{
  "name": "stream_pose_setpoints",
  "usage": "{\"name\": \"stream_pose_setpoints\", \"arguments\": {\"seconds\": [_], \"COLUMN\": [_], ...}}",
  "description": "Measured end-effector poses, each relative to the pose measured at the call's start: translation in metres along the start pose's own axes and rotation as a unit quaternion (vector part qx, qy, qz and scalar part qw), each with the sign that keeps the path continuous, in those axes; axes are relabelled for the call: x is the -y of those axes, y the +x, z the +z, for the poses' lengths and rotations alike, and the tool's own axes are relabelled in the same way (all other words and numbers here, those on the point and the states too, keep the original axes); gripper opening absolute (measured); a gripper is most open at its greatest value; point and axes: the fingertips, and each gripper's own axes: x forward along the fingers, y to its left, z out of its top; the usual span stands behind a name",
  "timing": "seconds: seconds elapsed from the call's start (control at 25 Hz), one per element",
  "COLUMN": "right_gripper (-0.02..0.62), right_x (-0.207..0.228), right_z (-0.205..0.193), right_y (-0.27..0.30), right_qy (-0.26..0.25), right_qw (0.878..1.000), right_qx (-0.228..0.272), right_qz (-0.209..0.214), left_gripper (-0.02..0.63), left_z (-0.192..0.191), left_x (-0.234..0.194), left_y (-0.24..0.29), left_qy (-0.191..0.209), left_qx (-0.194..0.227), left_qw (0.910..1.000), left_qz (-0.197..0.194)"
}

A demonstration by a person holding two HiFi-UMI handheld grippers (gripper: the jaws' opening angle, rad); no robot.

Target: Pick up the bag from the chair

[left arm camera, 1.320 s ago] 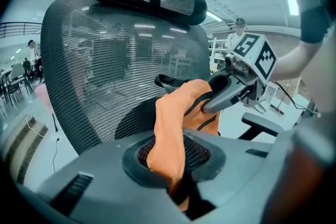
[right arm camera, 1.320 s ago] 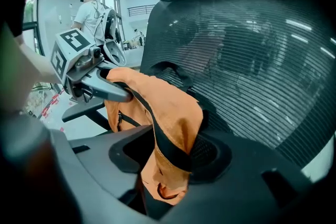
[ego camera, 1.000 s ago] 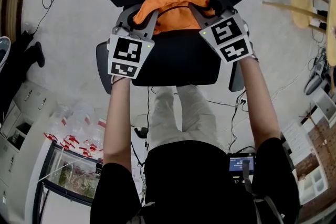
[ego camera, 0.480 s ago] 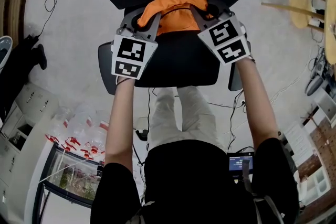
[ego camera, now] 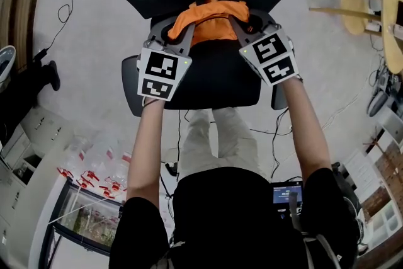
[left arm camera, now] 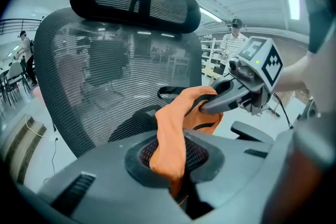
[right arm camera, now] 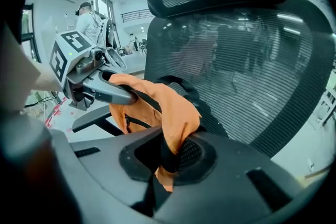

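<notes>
A black mesh office chair (ego camera: 214,82) fills the middle of the scene. Its seat lies nearest the person, with the tall backrest and headrest at the far side.

The orange bag (ego camera: 211,21) is over the far part of the seat, just in front of the backrest. It hangs stretched between the two grippers. Whether its underside touches the seat cannot be made out.

The left gripper (left arm camera: 176,176) comes at the bag from the near left. Its jaws have just been closing and now stand narrow, pinching a bunched fold of orange fabric at the bag's left end. That fold rises out of the jaws and runs across toward the other gripper.

The right gripper (right arm camera: 164,175) comes in from the near right. Its jaws are clamped tight on the bag's right end, where orange fabric and a black strap or trim drop into the slot between them.

Both grippers point downward and toward the backrest, with their marker cubes on the near side. The bulk of the bag sags between them, and a dark zip line shows on its lower part.
</notes>
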Motion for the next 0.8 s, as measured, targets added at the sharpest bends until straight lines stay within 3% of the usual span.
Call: {"name": "stream_pose_setpoints", "arguments": {"seconds": [0.8], "right_gripper": [0.011], "right_x": [-0.044], "right_z": [0.05], "right_y": [-0.09], "right_qy": [0.0], "right_qw": [0.997], "right_qx": [0.064], "right_qz": [-0.034], "left_gripper": [0.032], "left_z": [0.059], "left_x": [0.035], "left_y": [-0.093], "left_qy": [0.044], "left_qx": [0.044], "left_qw": [0.9977], "left_qz": [0.025]}}
